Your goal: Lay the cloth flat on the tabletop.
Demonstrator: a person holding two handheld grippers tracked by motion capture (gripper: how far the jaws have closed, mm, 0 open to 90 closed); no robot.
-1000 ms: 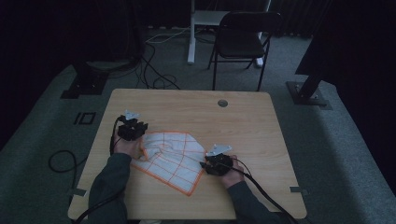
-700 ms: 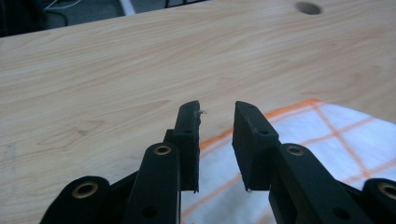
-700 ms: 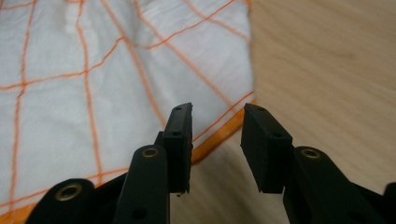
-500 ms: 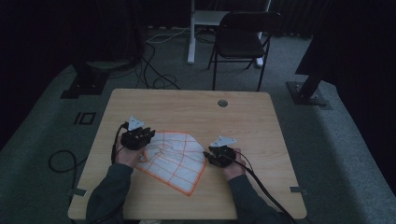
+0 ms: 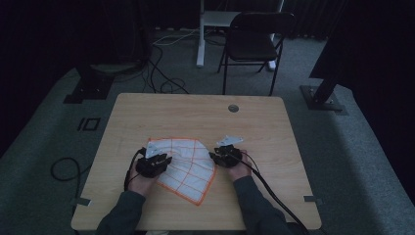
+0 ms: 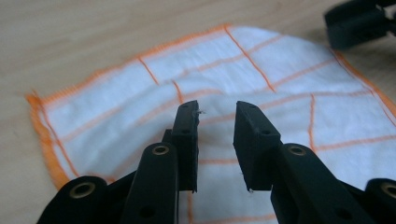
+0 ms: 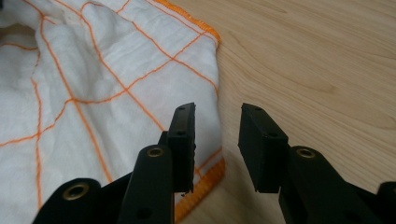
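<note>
Item: cloth (image 5: 183, 164), white with an orange grid and orange hem, lying rumpled on the table (image 5: 195, 115) toward my near edge, between my two hands. From the high view I judge its long axis to run from the far-left corner down to the near point at the front edge, so it lies diagonal to both claws. Left gripper (image 5: 155, 164): over the cloth's left part, jaws apart and just been opening, nothing between them; in the left gripper view (image 6: 215, 135) the pads hang above the white weave with the orange hem off to the left, and I cannot tell whether they touch it. Right gripper (image 5: 226, 155): at the cloth's right edge, jaws apart and just been closing, nothing pinched as yet; in the right gripper view (image 7: 215, 140) the hem passes under the left-hand pad while the other pad stands over bare wood. I judge the right claw the better placed, since it straddles an edge, whereas the left sits over the cloth's middle. The high view gives me the whole outline and both hands at once; the gripper views add the raised fold along the cloth's centre and how each pad sits against the hem.
</note>
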